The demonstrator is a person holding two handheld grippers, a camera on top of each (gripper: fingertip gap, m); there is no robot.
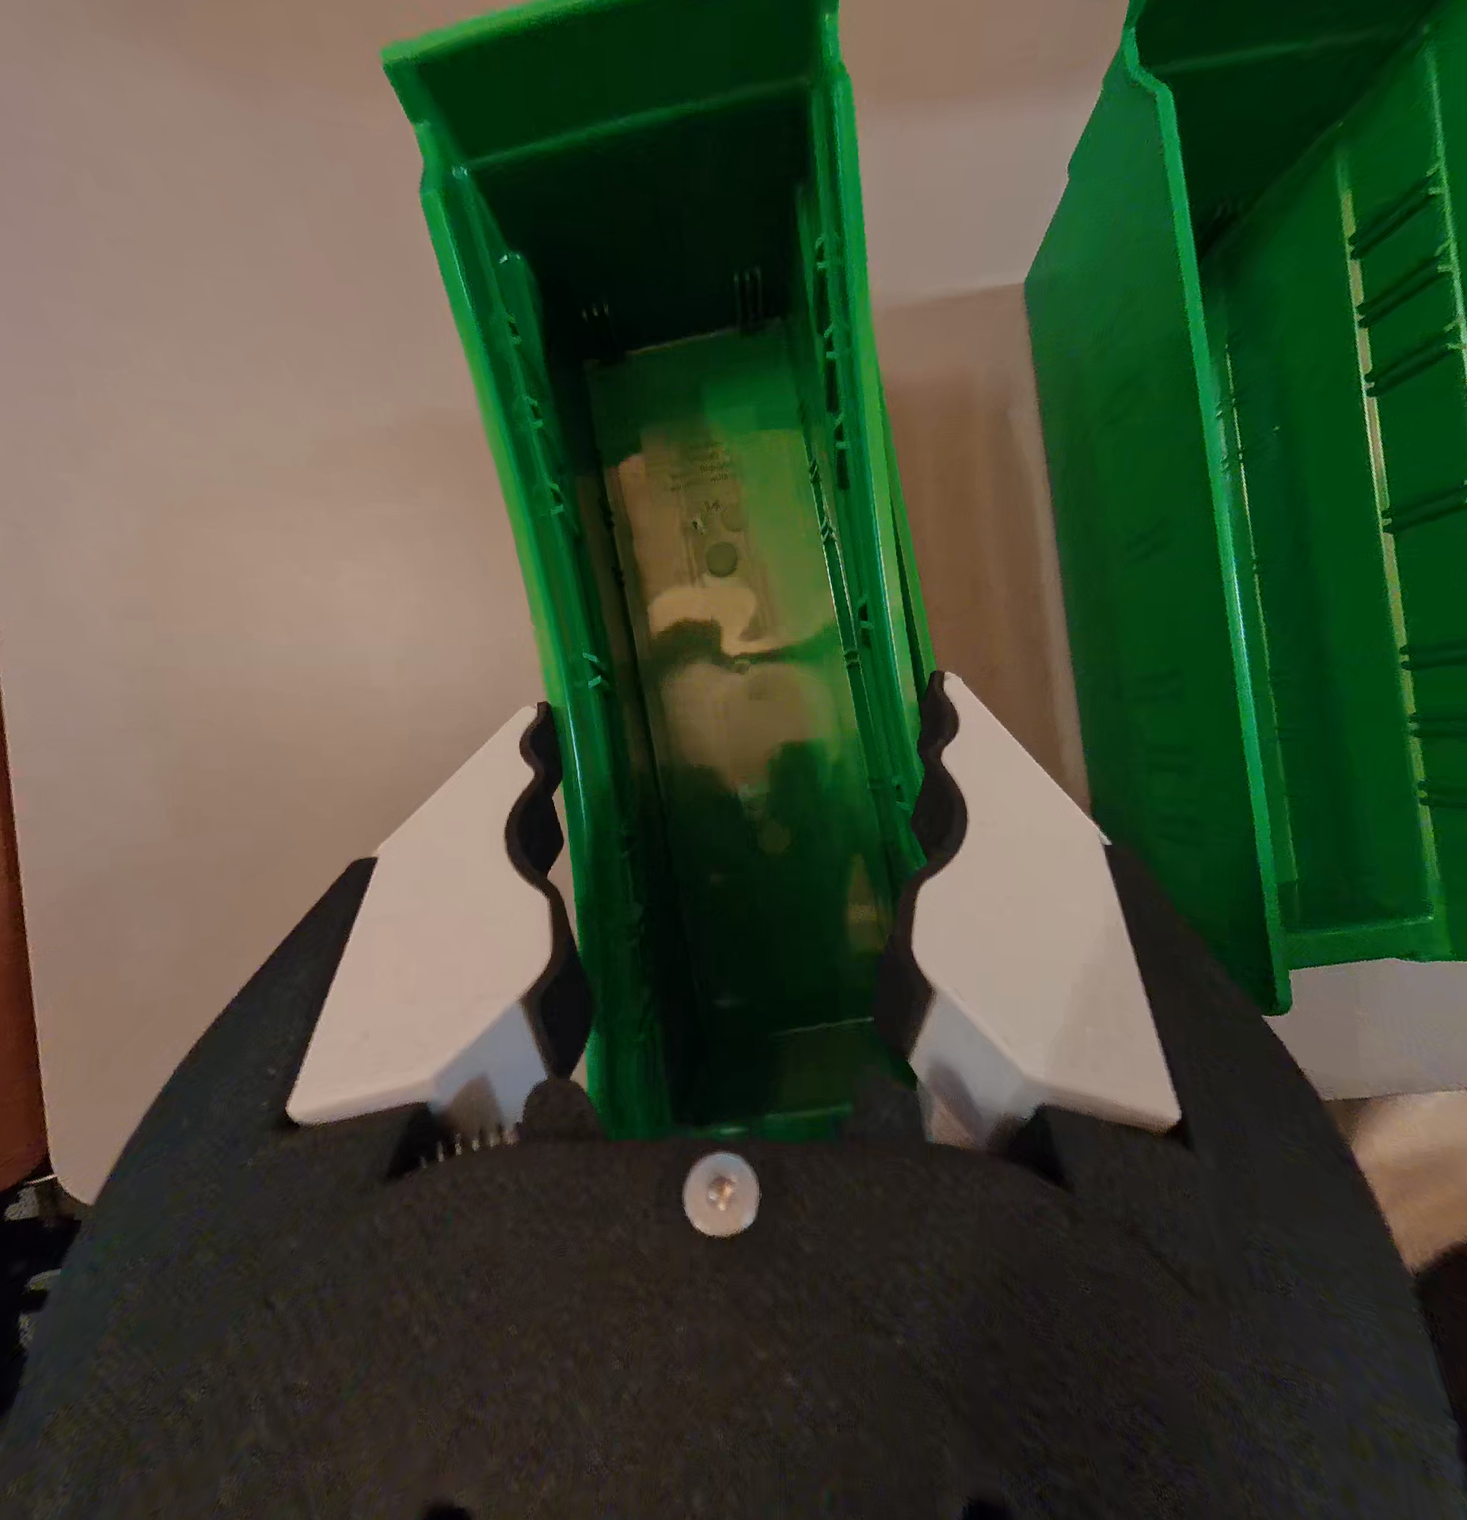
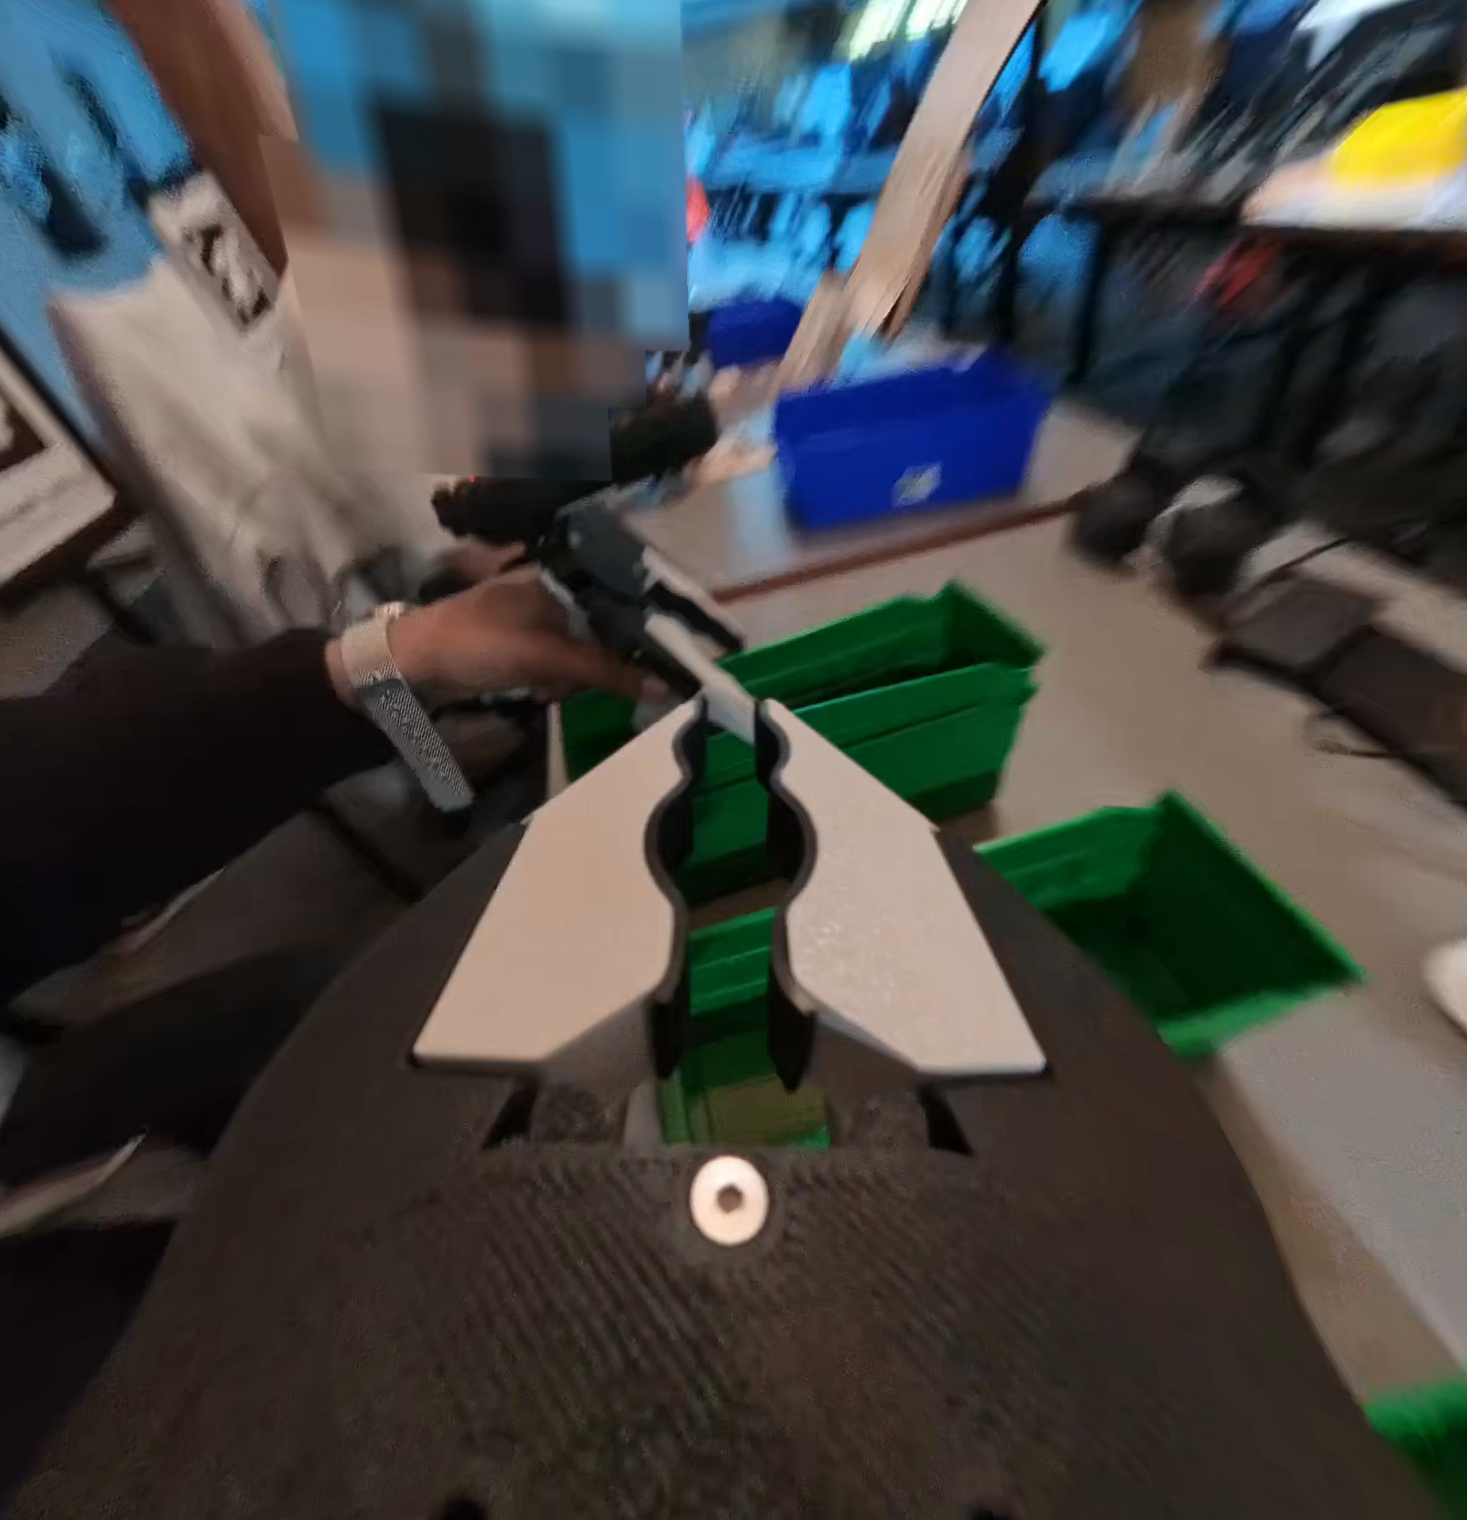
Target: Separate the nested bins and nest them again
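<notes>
Clamping nested green bins (image 1: 697, 576), left gripper (image 1: 738, 864); right gripper (image 2: 730, 839) empty, slightly parted; separated bin (image 2: 1157, 913) alongside, blue tote (image 2: 902, 444) behind.

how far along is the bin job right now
Partly separated: one green bin sits alone on the table. In hand: the left tool straddles the nested stack, where two bins look nested; the right tool is nearly closed around a green edge. Left: finishing separation, then re-nesting.
</notes>
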